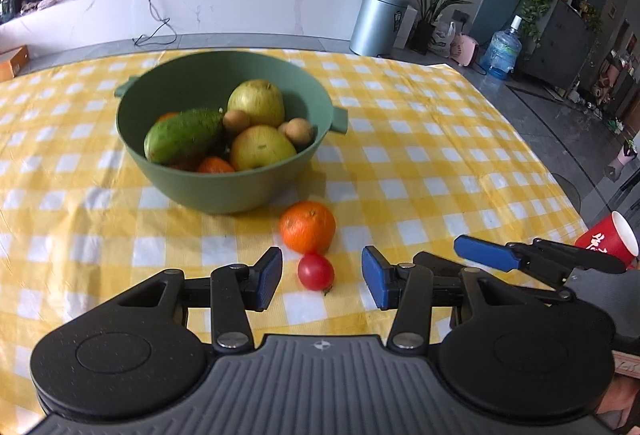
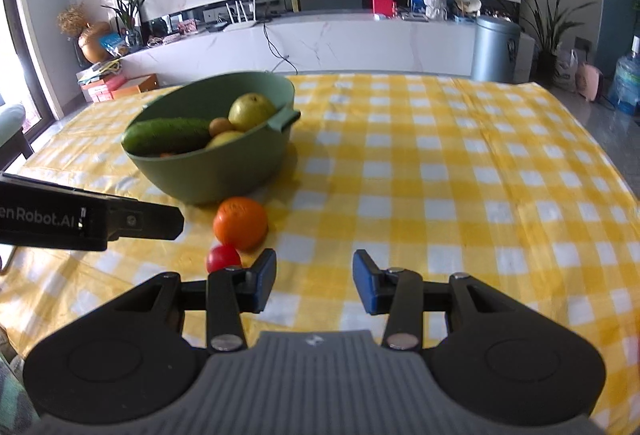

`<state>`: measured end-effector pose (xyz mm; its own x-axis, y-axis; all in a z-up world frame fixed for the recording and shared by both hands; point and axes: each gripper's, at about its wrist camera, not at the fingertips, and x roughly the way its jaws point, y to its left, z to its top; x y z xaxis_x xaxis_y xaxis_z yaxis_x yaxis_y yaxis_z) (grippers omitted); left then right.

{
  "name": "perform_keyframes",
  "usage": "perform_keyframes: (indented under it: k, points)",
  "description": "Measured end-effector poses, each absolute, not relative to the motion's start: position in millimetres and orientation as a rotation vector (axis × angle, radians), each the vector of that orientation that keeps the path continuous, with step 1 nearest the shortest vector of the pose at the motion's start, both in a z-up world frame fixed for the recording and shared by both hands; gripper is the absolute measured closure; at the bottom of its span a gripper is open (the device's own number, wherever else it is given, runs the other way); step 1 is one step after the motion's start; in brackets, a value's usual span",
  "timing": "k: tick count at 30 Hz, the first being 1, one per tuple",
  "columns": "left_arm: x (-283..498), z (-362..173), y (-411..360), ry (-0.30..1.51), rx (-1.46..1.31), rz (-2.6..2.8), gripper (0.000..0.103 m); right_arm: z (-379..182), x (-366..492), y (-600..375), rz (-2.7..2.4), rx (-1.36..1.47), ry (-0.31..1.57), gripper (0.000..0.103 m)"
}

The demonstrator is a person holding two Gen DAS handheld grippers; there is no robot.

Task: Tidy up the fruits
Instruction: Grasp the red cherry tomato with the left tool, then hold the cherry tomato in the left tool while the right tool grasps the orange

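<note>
Just in front of the green bowl point(image 1: 224, 139), on the checked tabletop point(image 1: 440, 163), two fruits remain loose: a small red tomato point(image 1: 315, 271) nearest the left tongs point(image 1: 322, 285), and an orange point(image 1: 307, 227) touching it on the side toward the bowl.

Procedure, judged from the layout: take the tomato first. It already lies between the pads of the left tongs, slightly toward the left pad. Lower until the pads flank its widest part, then close gently; the skin is soft and the fruit is likely to roll against the orange. Lift clear of the orange before moving over the bowl rim.

Left tongs: partly open, pads not touching the tomato, holding nothing.

Right tongs point(image 2: 314, 285): partly open and empty, over bare cloth, with the tomato just outside the left pad.

Inside the bowl: cucumber point(image 1: 182, 135), pears point(image 1: 260, 147) and smaller fruit.
</note>
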<state>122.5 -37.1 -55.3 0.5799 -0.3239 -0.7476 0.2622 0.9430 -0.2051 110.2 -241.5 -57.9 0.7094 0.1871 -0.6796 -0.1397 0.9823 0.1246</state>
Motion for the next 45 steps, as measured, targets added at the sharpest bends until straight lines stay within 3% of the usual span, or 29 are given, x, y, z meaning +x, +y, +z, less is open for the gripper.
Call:
perform_keyframes:
  k: [27,30,33,45]
  points:
    - [153.1,-111.8,-50.0,0.981,-0.122,-0.312,0.052,-85.7,133.4,-247.5,0.143,0.172,0.88,0.063]
    - [153.7,-111.9,-52.2,0.975,-0.106,-0.315,0.057,-86.4,134.3,-248.3,0.142,0.186,0.885,0.063]
    - [153.0,-112.0,-53.6,0.973,-0.09,-0.329,0.073,-86.5,134.7,-245.0,0.154,0.18,0.886,0.063]
    - [146.8,-90.0,-31.0,0.956,-0.075,-0.273,0.073,-81.6,134.7,-227.3,0.243,0.125,0.858,0.059]
